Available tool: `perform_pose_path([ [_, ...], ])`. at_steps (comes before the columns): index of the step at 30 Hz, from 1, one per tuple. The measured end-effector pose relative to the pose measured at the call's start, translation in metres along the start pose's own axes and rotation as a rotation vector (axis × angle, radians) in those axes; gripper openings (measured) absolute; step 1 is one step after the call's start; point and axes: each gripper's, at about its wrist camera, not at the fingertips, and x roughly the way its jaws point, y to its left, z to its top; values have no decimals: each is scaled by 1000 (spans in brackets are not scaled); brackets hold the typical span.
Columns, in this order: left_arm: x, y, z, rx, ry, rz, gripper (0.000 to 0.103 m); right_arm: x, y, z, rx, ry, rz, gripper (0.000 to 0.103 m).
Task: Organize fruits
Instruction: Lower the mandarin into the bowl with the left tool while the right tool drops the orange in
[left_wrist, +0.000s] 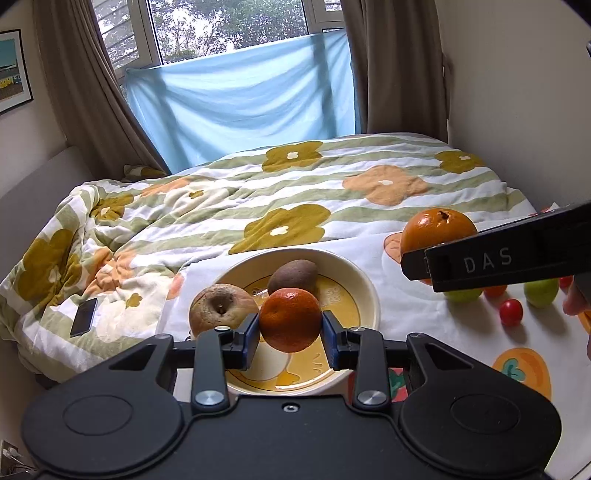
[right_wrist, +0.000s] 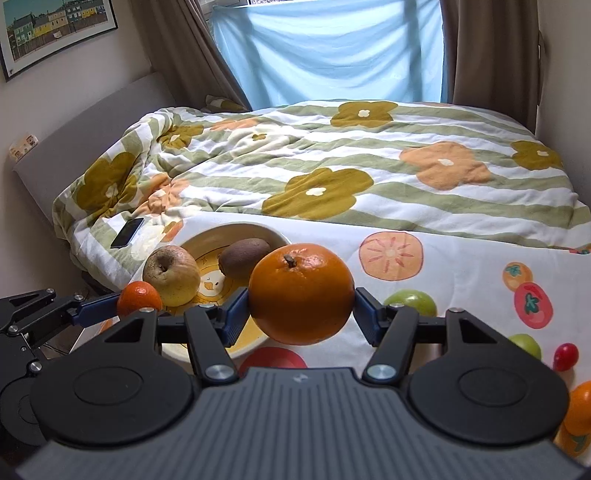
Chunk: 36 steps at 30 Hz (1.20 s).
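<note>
My left gripper (left_wrist: 290, 334) is shut on a small orange tangerine (left_wrist: 290, 319) and holds it above the near side of a cream and yellow bowl (left_wrist: 373, 299). A brownish apple (left_wrist: 221, 308) and a kiwi (left_wrist: 292, 275) lie in the bowl. My right gripper (right_wrist: 301, 310) is shut on a large orange (right_wrist: 301, 293), held above the fruit-print cloth (right_wrist: 443, 266) just right of the bowl (right_wrist: 207, 236). In the left wrist view the large orange (left_wrist: 436, 227) shows at the right, with the right gripper's finger in front of it.
Green fruits (right_wrist: 412, 301) (right_wrist: 526, 343), a small red tomato (right_wrist: 565, 356) and another orange fruit (right_wrist: 580, 406) lie on the cloth at the right. A black phone (left_wrist: 84, 316) lies on the flowered quilt (left_wrist: 295, 192) left of the bowl. Curtains and a window stand behind the bed.
</note>
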Motion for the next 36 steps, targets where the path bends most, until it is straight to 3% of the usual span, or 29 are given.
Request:
perform_pose_path([
  [6,32,24,-3,23,43,-22,39,33,22,10,-2,35,-15,76],
  [22,80,24,-33,190,157,-119,41,86,42,16,52,91,-82,76],
  [24,79,28,-32,185,157,-133,57,85,43,17,52,94,-89,76],
  [26,73,32,-30,177,132,-133,87,85,44,18,47,93,-89,76],
  [36,60,45,-22,154,99,-174,91,88,54,18,-79,118,-102,76],
])
